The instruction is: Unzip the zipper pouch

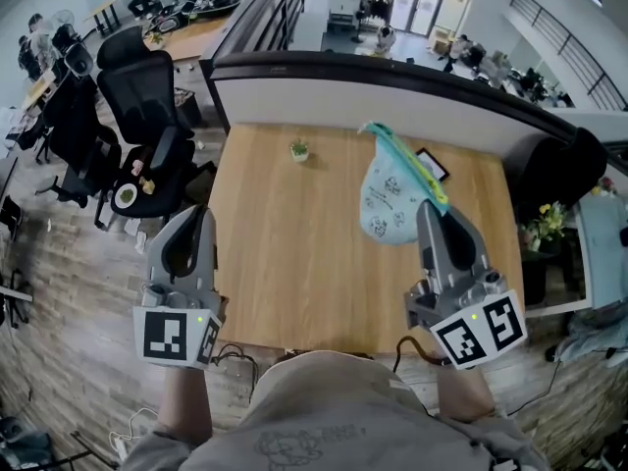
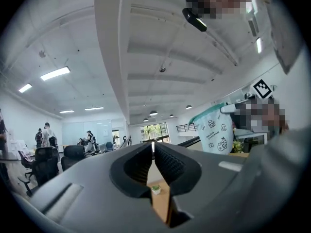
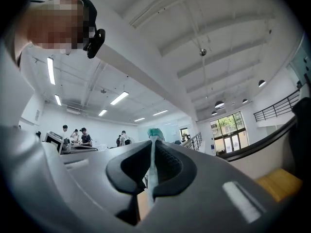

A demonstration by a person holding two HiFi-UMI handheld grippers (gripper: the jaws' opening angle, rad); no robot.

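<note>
Two grippers are raised over the near edge of a wooden table [image 1: 294, 273], one at each side of the person's body. The right gripper [image 1: 433, 210] has its jaws pressed together on the zipper pouch [image 1: 390, 204], pinching the teal zipper edge. In the right gripper view a thin pale strip of the pouch runs up between the pads, with a teal tip showing above them. The pouch is pale blue with small cartoon prints and hangs from that grip over the right part of the table, with its teal band slanting up and away from the jaws. Whether its bottom touches the wood cannot be told, nor whether the zipper is open. The left gripper [image 1: 199, 214] is well apart from the pouch. Its jaws are all but together, leaving only a slim slit, and they hold nothing. A small potted plant [image 1: 299, 150] stands near the far edge of the table. A flat dark device [image 1: 433, 164] lies behind the pouch. Black office chairs [image 1: 147, 106] stand to the left of the table.
</note>
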